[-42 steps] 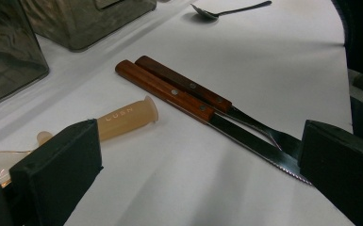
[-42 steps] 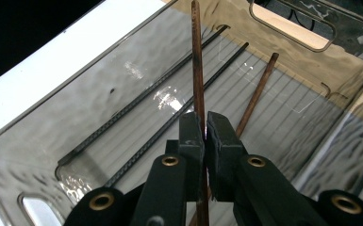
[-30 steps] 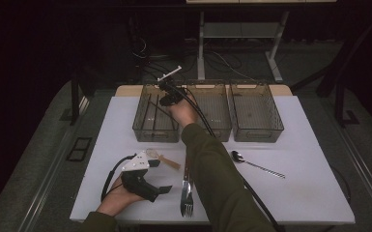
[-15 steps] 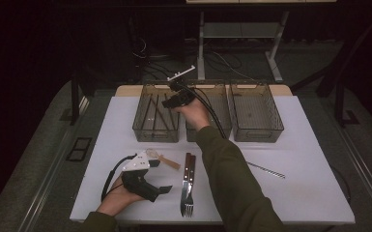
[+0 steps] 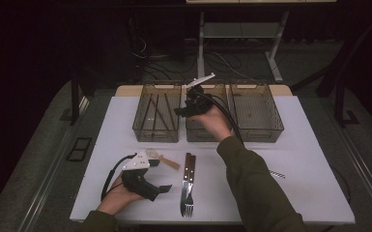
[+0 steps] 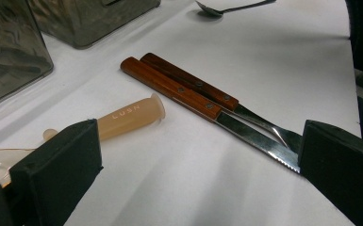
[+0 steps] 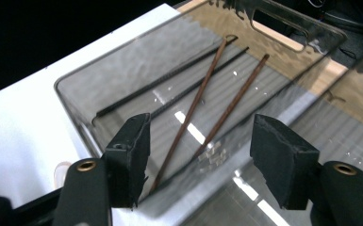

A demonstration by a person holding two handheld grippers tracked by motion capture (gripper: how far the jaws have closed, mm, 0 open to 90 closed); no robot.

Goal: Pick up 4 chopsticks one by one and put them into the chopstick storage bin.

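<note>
High view: the right tool (image 5: 186,107) is hovering above the seam between the left bin (image 5: 157,118) and the middle bin (image 5: 207,130), held by the person's right hand (image 5: 212,121). Its jaws are standing apart with nothing between them — they have just been opening. In the right gripper view the two black pads are framing the left bin's interior, where two brown chopsticks (image 7: 202,106) and two thin dark sticks (image 7: 169,84) are lying on the bin floor, none of them touching the pads.

The three bins are sitting in a row at the far edge of the white counter (image 5: 309,159); the right bin (image 5: 256,113) is standing just beside the middle bin.

Relative to the left bin, the remaining cutlery is lying nearer the person. A wood-handled knife (image 6: 202,101) and a wood-handled fork (image 6: 193,84) are resting side by side, touching along their handles, below the middle bin. A pale plastic spoon (image 6: 129,117) is lying just below the left bin, beside the knife handle. A metal spoon (image 6: 231,7) is lying farther off, toward the right bin's side, partly hidden by the sleeve in the high view.

The left tool (image 5: 166,186) is resting low over the counter in the person's left hand (image 5: 118,195), near the fork tines. Its jaws are standing wide — empty, with the knife blade and the plastic spoon showing beyond them.
</note>
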